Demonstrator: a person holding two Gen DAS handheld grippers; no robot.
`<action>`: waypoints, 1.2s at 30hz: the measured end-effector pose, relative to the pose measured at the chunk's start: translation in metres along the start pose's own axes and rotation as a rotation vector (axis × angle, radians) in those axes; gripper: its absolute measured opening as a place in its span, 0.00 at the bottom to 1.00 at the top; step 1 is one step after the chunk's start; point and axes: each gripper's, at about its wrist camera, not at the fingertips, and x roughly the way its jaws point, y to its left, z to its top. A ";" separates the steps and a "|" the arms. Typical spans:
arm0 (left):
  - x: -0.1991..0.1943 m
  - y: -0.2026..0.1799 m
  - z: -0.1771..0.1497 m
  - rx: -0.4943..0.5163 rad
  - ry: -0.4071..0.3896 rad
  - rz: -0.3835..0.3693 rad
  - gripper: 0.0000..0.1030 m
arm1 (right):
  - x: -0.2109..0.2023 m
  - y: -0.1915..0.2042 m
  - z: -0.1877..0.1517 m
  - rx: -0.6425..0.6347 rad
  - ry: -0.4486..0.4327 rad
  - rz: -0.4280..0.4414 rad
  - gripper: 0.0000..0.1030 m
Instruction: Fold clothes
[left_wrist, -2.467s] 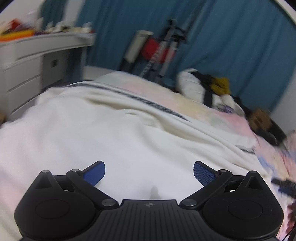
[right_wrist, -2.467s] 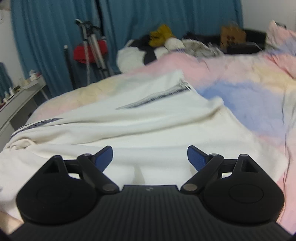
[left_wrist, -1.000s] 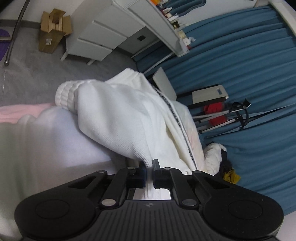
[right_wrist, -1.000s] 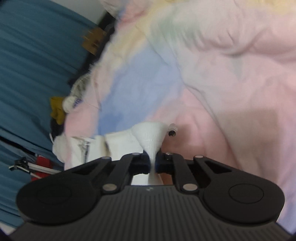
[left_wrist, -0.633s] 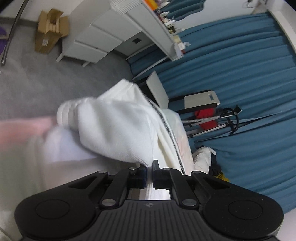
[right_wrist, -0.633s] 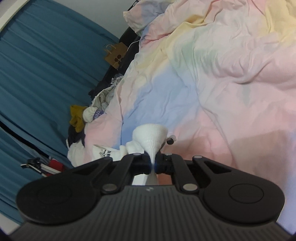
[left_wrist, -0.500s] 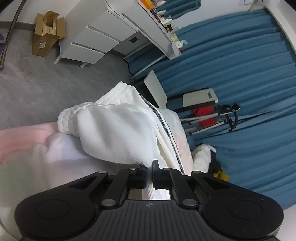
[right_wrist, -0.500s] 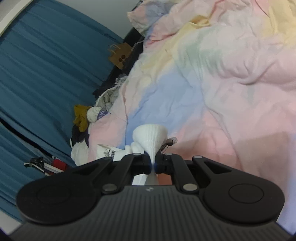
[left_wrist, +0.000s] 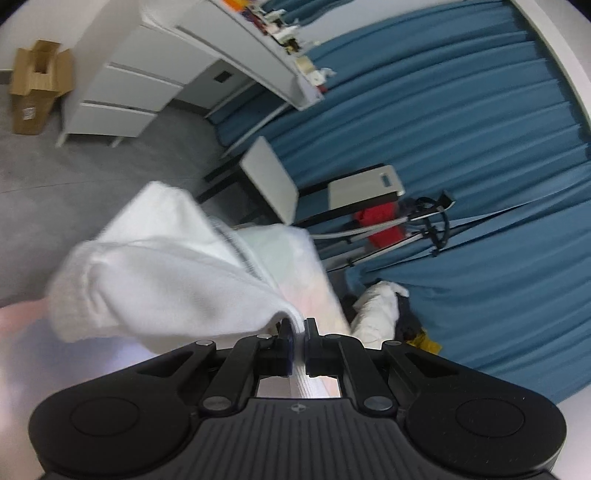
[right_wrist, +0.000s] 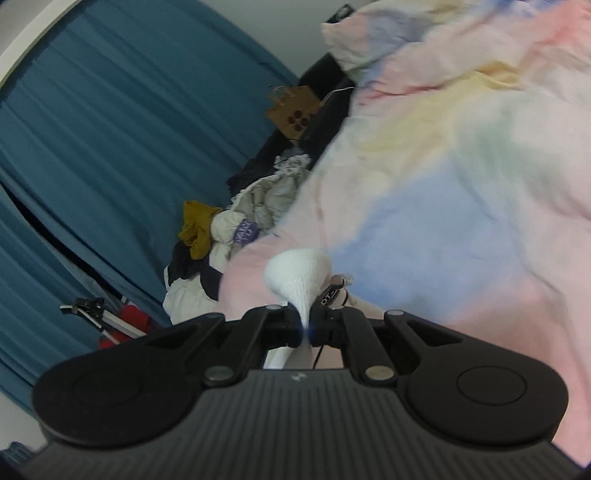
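White garment lifted higher above pastel bedspread, blue curtains behind.

The white garment is smearing with blur, while each hand-held gripper's body is hiding its lower part.

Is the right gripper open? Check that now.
No, the right gripper is shut on a bunched bit of the white garment.
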 end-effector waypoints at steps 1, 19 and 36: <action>0.015 -0.009 0.007 0.003 -0.002 0.001 0.05 | 0.016 0.014 0.003 -0.020 0.003 0.001 0.06; 0.302 -0.007 0.048 0.174 0.056 0.227 0.13 | 0.256 0.065 -0.060 -0.265 0.108 -0.009 0.09; 0.127 0.072 -0.008 -0.047 0.011 0.045 0.82 | 0.104 -0.011 -0.034 -0.041 0.188 0.185 0.67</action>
